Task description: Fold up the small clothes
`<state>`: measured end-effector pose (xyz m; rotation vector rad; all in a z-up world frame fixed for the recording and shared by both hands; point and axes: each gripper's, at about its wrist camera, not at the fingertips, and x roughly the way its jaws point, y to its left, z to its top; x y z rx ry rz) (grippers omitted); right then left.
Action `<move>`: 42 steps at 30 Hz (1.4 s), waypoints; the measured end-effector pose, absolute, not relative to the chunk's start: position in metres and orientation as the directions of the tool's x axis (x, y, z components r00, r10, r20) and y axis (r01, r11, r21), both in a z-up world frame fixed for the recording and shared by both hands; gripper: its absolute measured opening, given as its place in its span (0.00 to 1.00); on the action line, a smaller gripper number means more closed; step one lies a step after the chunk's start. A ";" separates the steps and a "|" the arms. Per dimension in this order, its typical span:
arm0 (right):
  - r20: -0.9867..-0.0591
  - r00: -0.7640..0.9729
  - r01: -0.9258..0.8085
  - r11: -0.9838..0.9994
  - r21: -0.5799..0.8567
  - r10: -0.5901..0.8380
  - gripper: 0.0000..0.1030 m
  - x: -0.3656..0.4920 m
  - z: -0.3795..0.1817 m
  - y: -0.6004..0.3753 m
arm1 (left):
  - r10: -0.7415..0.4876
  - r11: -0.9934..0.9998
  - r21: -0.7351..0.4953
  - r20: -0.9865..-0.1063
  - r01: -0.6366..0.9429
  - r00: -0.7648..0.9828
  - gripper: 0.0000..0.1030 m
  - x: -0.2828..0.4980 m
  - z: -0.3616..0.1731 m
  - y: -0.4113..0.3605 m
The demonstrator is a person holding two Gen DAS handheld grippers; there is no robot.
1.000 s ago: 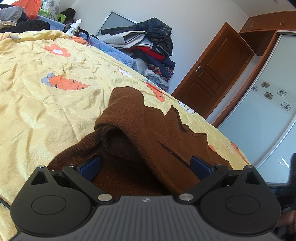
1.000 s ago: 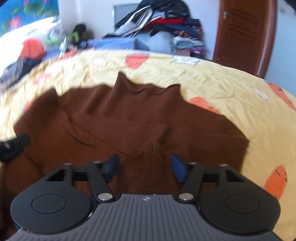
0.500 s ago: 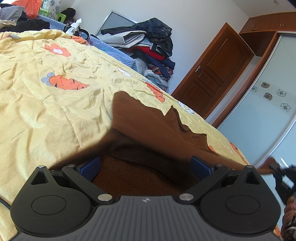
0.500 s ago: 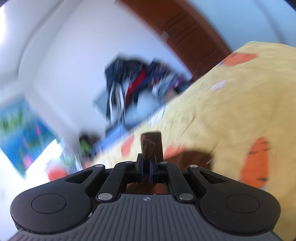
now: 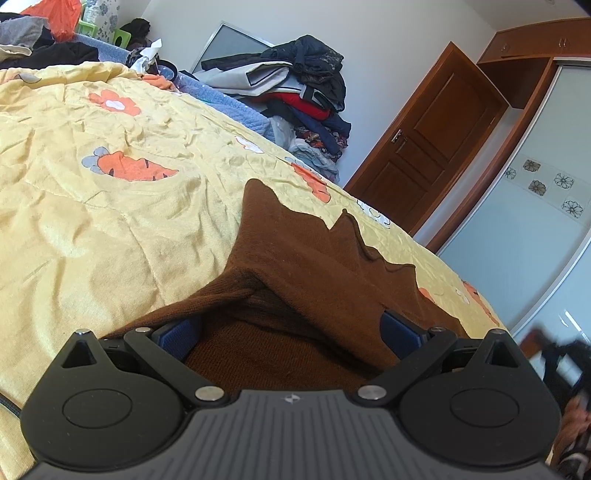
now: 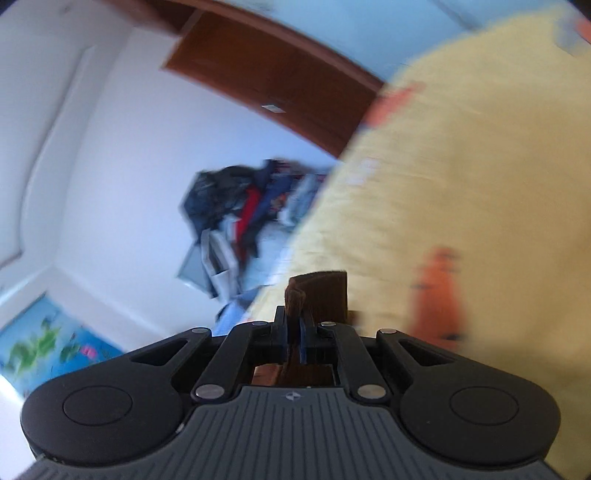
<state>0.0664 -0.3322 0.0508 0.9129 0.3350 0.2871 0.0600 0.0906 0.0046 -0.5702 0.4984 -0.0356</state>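
A brown knit sweater [image 5: 314, 258] lies on the yellow flowered bedspread [image 5: 92, 221], one layer pulled taut toward the right. My left gripper [image 5: 290, 330] rests low on it, its blue pads [image 5: 177, 332] wide apart and open; loose brown fabric lies between them unpinched. In the right wrist view my right gripper [image 6: 293, 332] is shut on a narrow brown end of the sweater [image 6: 321, 291], which sticks up past the pads. That view is rolled and blurred, with the bedspread [image 6: 461, 166] on the right. The right gripper [image 5: 554, 354] shows as a dark blur at the left view's right edge.
A tall pile of clothes [image 5: 303, 85] stands beyond the bed's far side, seen blurred from the right wrist too [image 6: 240, 214]. A wooden door [image 5: 436, 140] and a sliding wardrobe panel [image 5: 535, 221] are at right. More clutter [image 5: 55, 29] lies at the far left.
My right gripper shut on an end of the sweater, rolled over and drew it away to the right. The bunched fold before the left gripper got pulled out flatter. The left gripper stayed put.
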 end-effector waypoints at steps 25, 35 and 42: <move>-0.581 0.604 -0.188 0.806 0.562 0.546 0.22 0.134 0.023 -0.245 | -0.105 0.955 -0.269 -0.697 -0.123 0.709 0.05 0.210 0.026 0.121; -0.562 0.667 -0.265 0.861 0.434 0.489 0.12 0.143 0.025 -0.233 | 0.123 0.991 0.108 -0.600 -0.073 0.790 0.05 0.216 0.013 0.104; -0.487 0.739 -0.216 0.848 0.484 0.466 0.61 0.138 0.046 -0.265 | 0.173 0.984 0.128 -0.483 -0.126 0.859 0.57 0.185 0.048 0.101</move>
